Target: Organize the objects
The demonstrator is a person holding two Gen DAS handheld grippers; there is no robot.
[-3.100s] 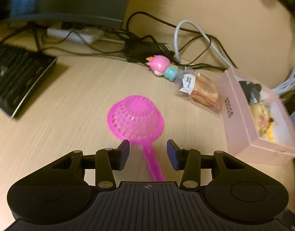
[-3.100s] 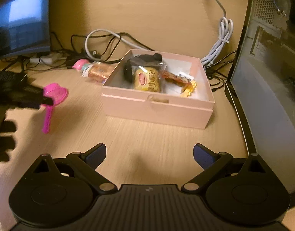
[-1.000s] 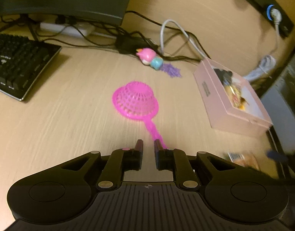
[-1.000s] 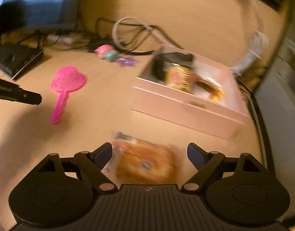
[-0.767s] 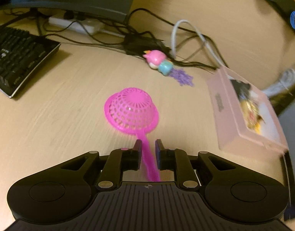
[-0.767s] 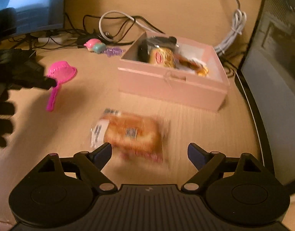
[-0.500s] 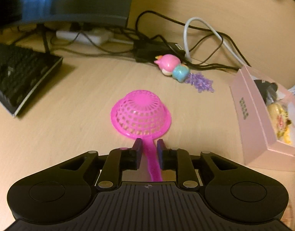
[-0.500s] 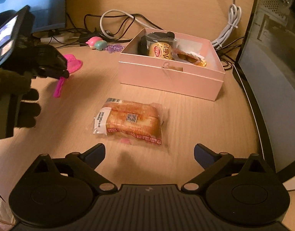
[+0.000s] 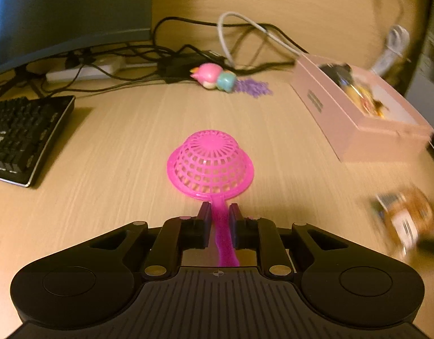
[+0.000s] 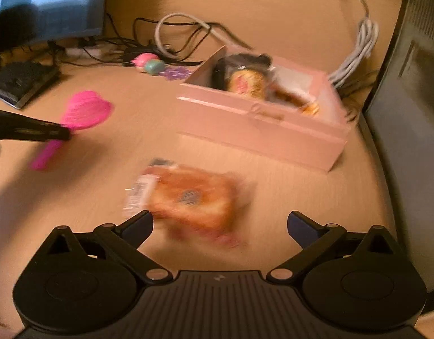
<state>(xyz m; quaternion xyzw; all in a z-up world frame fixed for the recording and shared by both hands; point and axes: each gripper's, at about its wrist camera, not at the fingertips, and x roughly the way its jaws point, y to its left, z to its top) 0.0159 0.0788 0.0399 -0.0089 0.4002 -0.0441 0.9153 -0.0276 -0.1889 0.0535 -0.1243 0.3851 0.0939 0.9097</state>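
the left claw is closing on the handle of the pink toy strainer, its pads flanking the thin stem just behind the upturned mesh bowl; whether they press the plastic yet is hard to tell. taking it by the handle makes sense, since the domed mesh offers no flat faces to pinch and the stem lets the bowl hang clear in front. the strainer lies on the wooden bench, apart from everything else.

the right claw is released, jaws spread wide with nothing between them, and hovers just over a wrapped bread snack lying on the bench, probably lined up to take the packet across its width.

beyond both, the pink box sits open with packaged snacks already inside, which looks like the place the loose things belong. behind it, near the cables, a small pink and teal toy and a purple trinket wait unsorted. a keyboard sits off to the left.
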